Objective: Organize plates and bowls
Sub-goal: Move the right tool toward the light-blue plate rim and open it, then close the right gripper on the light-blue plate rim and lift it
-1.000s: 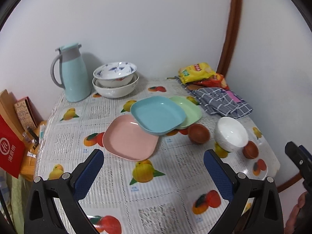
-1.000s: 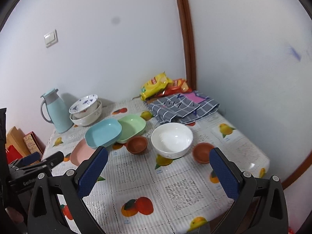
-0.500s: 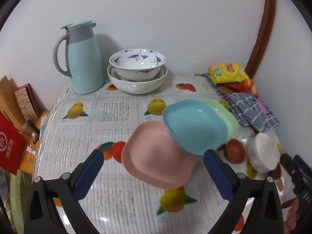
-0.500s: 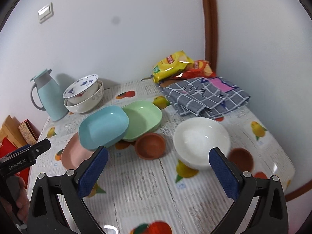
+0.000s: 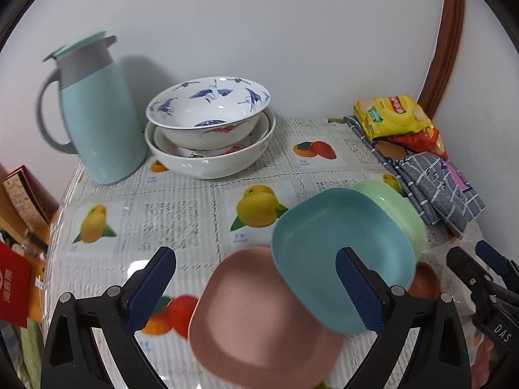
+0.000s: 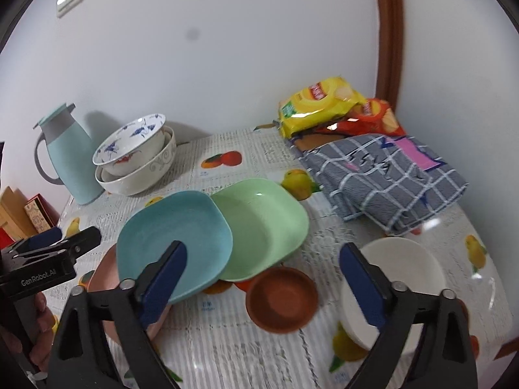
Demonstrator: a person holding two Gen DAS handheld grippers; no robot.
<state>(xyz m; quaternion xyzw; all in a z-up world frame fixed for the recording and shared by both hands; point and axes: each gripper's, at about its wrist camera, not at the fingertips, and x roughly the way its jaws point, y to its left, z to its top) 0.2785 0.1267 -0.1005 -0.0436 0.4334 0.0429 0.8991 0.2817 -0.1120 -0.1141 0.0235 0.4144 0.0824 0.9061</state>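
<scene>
Three square plates overlap mid-table: a pink plate, a blue plate leaning on it, and a green plate under the blue one's right edge. My left gripper hovers open over the pink and blue plates, touching neither. A small brown bowl lies between the fingers of my right gripper, whose jaws are closing with the pads clear of it. A white bowl sits at its right finger. Stacked white and blue-patterned bowls stand at the back.
A pale blue thermos jug stands at the back left by the wall. Snack bags and a folded grey checked cloth fill the back right corner. Boxes sit off the table's left edge.
Both grippers have moved forward and down toward the table, so the plates and bowls loom larger. The right jaws have narrowed a little. No dish has shifted.
</scene>
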